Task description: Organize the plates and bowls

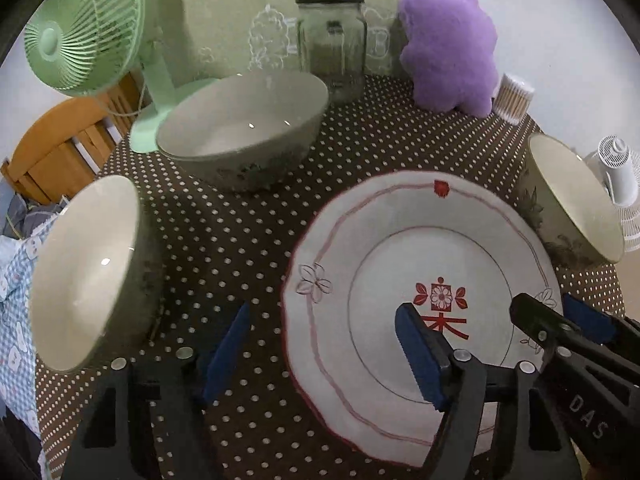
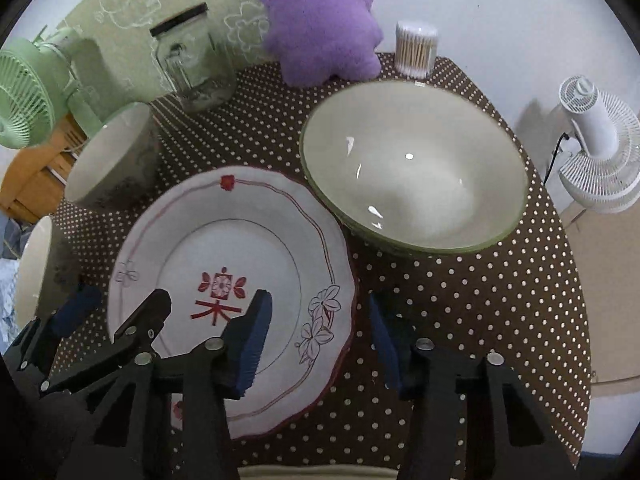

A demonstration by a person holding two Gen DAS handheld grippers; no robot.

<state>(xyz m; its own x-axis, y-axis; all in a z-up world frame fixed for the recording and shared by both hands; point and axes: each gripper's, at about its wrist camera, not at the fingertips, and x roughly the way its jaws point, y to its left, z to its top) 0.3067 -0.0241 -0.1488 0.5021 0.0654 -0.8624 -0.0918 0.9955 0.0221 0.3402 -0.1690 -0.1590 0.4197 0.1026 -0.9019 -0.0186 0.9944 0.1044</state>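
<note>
A white plate point(image 1: 380, 240) with a red rim line and a red emblem lies on the dotted table; it also shows in the right wrist view point(image 2: 192, 220). Three green-rimmed bowls stand around it: one at the back point(image 1: 244, 128), one at the left point(image 1: 88, 268), one at the right point(image 1: 576, 196), the last large in the right wrist view point(image 2: 412, 168). My left gripper point(image 1: 324, 352) is open, its right finger over the plate, its left finger over the cloth. My right gripper point(image 2: 320, 340) is open and straddles the plate's right edge. Both are empty.
A green fan point(image 1: 84, 28), a glass jar point(image 1: 332, 44), a purple plush point(image 1: 448, 36) and a cotton swab tub point(image 1: 514, 98) stand along the table's back. A white fan point(image 2: 596, 148) stands beyond the right edge, a wooden chair point(image 1: 52, 148) at the left.
</note>
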